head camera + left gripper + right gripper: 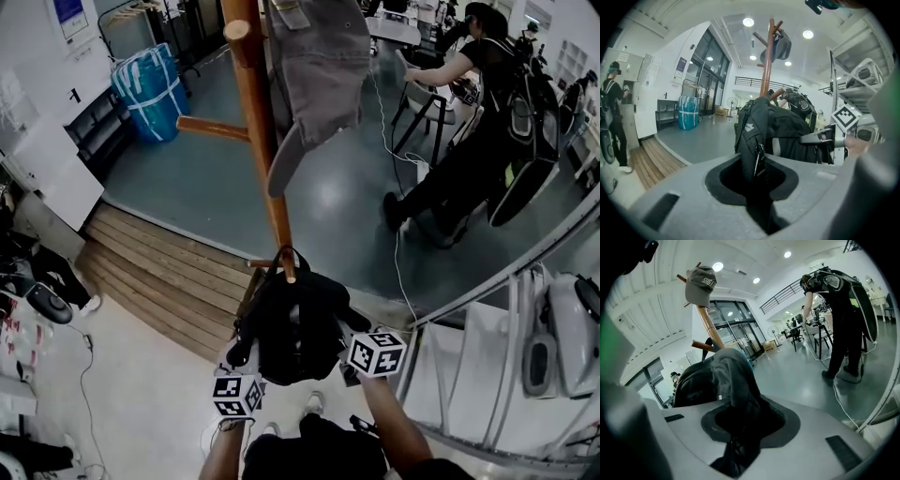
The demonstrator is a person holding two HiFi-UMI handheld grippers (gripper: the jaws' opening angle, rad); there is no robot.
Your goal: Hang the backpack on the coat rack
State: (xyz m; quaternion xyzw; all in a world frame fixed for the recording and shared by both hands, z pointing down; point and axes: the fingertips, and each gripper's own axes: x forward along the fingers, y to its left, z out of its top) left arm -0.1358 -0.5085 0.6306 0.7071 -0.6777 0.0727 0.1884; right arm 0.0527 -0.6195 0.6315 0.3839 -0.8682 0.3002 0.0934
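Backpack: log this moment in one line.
backpack: held at rack pole, below cap | left gripper: shut on backpack | right gripper: shut on backpack | hooked: cannot tell

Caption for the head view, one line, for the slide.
Left gripper and right gripper clamp a black backpack at the wooden coat rack, under a grey cap.

At centre: coat rack [265,159], pole running toward 12 o'clock. On its upper peg, 12 o'clock: cap [319,66]. At 6 o'clock, against the pole's lower end: backpack [295,323], between left gripper [240,354] at 7 and right gripper [343,330] at 5. At 10 o'clock: wrapped bundle [150,89]. At 2 o'clock: person [478,150].
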